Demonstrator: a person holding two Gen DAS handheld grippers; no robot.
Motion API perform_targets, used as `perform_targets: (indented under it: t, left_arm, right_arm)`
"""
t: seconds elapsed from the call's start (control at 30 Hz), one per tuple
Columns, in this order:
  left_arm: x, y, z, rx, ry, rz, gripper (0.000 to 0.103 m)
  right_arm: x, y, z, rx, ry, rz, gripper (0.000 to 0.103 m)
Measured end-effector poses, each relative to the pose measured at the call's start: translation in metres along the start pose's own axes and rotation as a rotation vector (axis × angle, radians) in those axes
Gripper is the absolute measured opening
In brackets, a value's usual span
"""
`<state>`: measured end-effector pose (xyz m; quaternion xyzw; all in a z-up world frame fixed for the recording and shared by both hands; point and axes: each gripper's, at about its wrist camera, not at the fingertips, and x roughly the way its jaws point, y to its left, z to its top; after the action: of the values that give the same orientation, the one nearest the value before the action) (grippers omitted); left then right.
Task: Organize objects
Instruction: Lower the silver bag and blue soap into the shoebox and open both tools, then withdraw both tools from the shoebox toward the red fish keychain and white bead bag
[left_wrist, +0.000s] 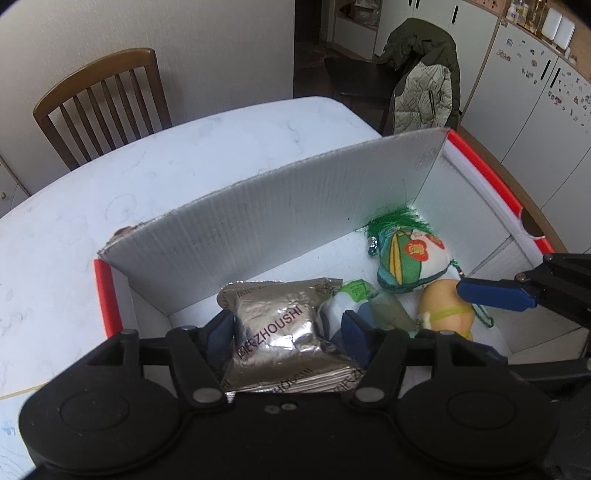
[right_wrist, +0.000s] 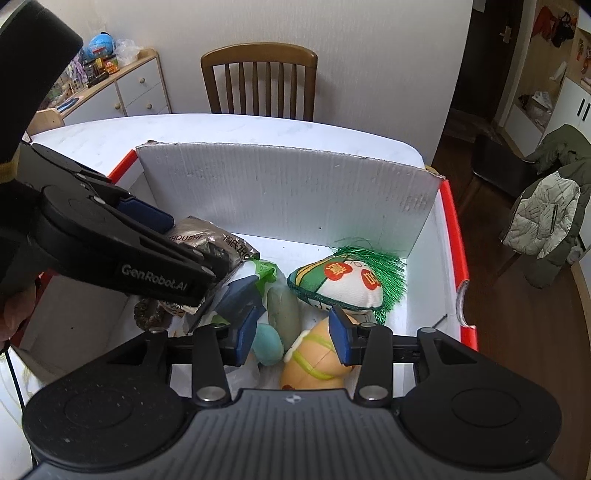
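Note:
My left gripper (left_wrist: 288, 332) is shut on a silver foil packet (left_wrist: 280, 325) printed "ZHOUSHI", held over the near-left part of a white cardboard box (left_wrist: 258, 229) with a red rim. In the right wrist view the left gripper (right_wrist: 195, 254) reaches in from the left with the foil packet (right_wrist: 210, 240). My right gripper (right_wrist: 293, 334) is open above an orange plush (right_wrist: 314, 365) and a teal plush (right_wrist: 267, 343), gripping nothing. A green-tasselled pouch toy (right_wrist: 340, 284) lies further back in the box. One blue right fingertip (left_wrist: 495, 295) shows beside the orange plush (left_wrist: 443, 310).
The box (right_wrist: 288, 192) sits on a white marbled table (left_wrist: 147, 166), its tall back flap upright. A wooden chair (right_wrist: 258, 81) stands behind the table. A jacket (left_wrist: 424, 85) hangs on another chair at the right, a drawer cabinet (right_wrist: 136, 88) stands at the left.

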<state>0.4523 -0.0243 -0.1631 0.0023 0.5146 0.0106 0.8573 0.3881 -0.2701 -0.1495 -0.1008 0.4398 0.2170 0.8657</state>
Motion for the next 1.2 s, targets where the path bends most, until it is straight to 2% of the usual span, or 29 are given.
perform_targets:
  t: [0.13, 0.4, 0.77, 1.03, 1.2]
  left_arm:
    - [-0.013, -0.001, -0.001, -0.003, -0.03, -0.013, 0.068]
    - [-0.043, -0.005, -0.007, 0.003, -0.086, -0.029, 0.073]
    - [-0.101, -0.005, -0.028, -0.004, -0.189, -0.059, 0.079]
    - [-0.14, 0.006, -0.047, -0.011, -0.259, -0.069, 0.083]
    - [-0.16, 0.016, -0.062, -0.023, -0.295, -0.074, 0.087]
  right_arm:
    - [-0.012, 0.002, -0.002, -0.002, -0.022, 0.002, 0.051]
    - [-0.038, 0.006, -0.004, -0.01, -0.063, 0.003, 0.052]
    - [-0.085, 0.014, -0.009, -0.001, -0.149, 0.038, 0.061]
    - [-0.111, 0.03, -0.012, -0.001, -0.194, 0.068, 0.065]
    - [-0.123, 0.044, -0.014, -0.007, -0.214, 0.088, 0.07]
